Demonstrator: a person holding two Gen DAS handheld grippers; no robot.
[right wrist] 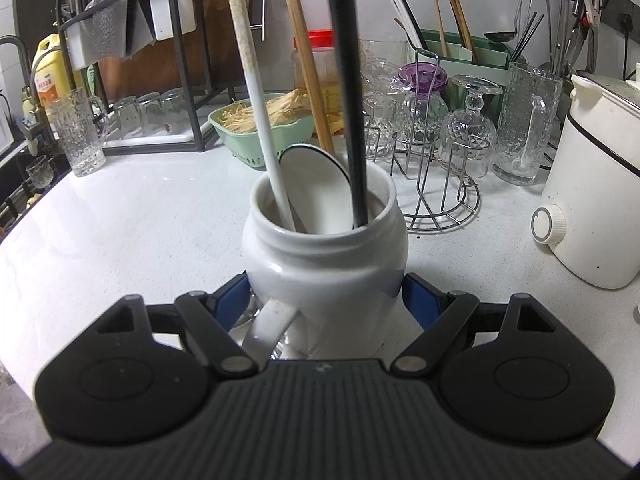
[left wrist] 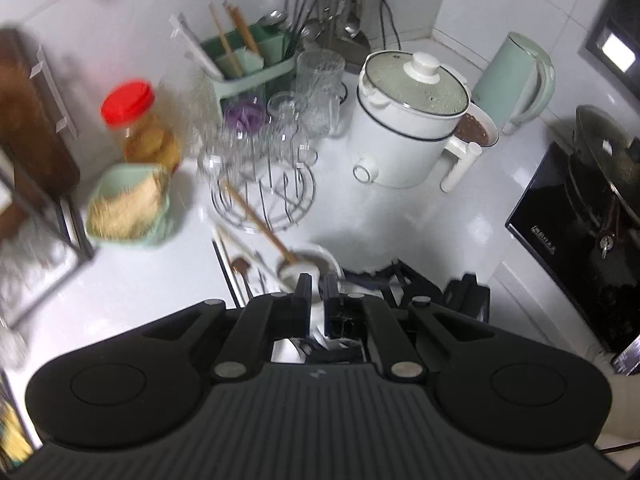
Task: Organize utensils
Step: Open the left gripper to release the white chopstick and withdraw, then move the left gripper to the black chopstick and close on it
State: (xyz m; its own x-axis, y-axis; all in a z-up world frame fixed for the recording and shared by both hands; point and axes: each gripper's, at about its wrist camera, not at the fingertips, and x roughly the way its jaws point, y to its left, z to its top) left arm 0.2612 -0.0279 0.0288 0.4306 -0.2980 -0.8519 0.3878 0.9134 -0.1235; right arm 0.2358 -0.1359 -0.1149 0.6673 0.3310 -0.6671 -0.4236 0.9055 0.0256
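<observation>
The white jug (right wrist: 324, 264) stood on the desk (right wrist: 120, 220), clamped at its belly between the right gripper (right wrist: 324, 300) jaws. Utensil handles rose steeply from its mouth, leaning away from that gripper. The left gripper (left wrist: 318, 292), jaws together and empty, hung directly above the jug, pointing down, nearer those handles.

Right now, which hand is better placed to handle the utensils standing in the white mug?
Left, probably. The right gripper is busy: its jaws clamp the mug. The left gripper hangs right above the mug's mouth, jaws shut, near the wooden handle.
</observation>
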